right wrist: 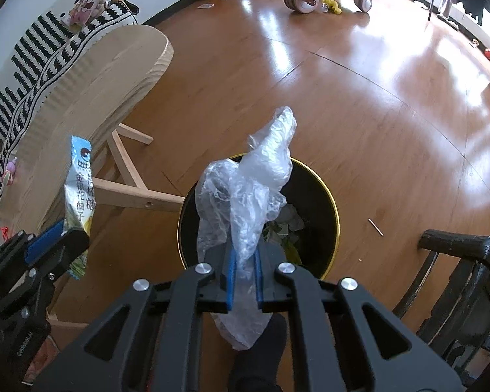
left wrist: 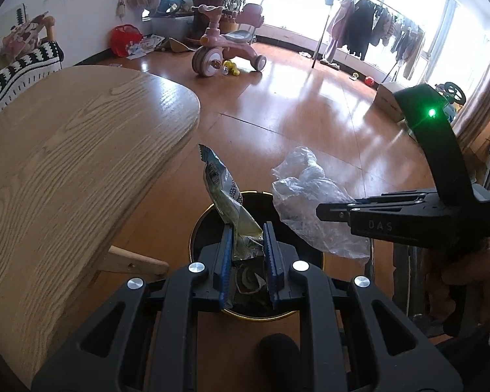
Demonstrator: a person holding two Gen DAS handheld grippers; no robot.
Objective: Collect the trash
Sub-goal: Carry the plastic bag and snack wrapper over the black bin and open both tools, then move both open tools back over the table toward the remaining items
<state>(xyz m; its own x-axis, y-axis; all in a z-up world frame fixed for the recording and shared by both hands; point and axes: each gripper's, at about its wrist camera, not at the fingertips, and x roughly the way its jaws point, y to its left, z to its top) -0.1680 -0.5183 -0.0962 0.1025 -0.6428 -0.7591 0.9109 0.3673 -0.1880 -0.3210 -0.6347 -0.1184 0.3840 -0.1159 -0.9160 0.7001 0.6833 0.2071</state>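
My left gripper (left wrist: 249, 245) is shut on a crumpled blue and green snack wrapper (left wrist: 222, 192), which sticks out past the blue pads over a black bin with a gold rim (left wrist: 192, 238). The right wrist view shows that gripper (right wrist: 65, 232) low at the left with the wrapper (right wrist: 80, 176). My right gripper (right wrist: 246, 271) points steeply down over the bin (right wrist: 334, 215), which has paper scraps inside. A clear plastic bag (right wrist: 261, 176) lies loose between its pads, which stand slightly apart. In the left wrist view the right gripper (left wrist: 320, 210) and the bag (left wrist: 310, 202) are at the right.
A light wooden table (left wrist: 65, 163) stands left of the bin, its legs close to the rim. A black chair (right wrist: 457, 277) is at the right. A thin stick (right wrist: 375, 227) lies on the floor. Farther off are a pink tricycle (left wrist: 225, 49), a clothes rack (left wrist: 375, 32) and a striped sofa (left wrist: 16, 68).
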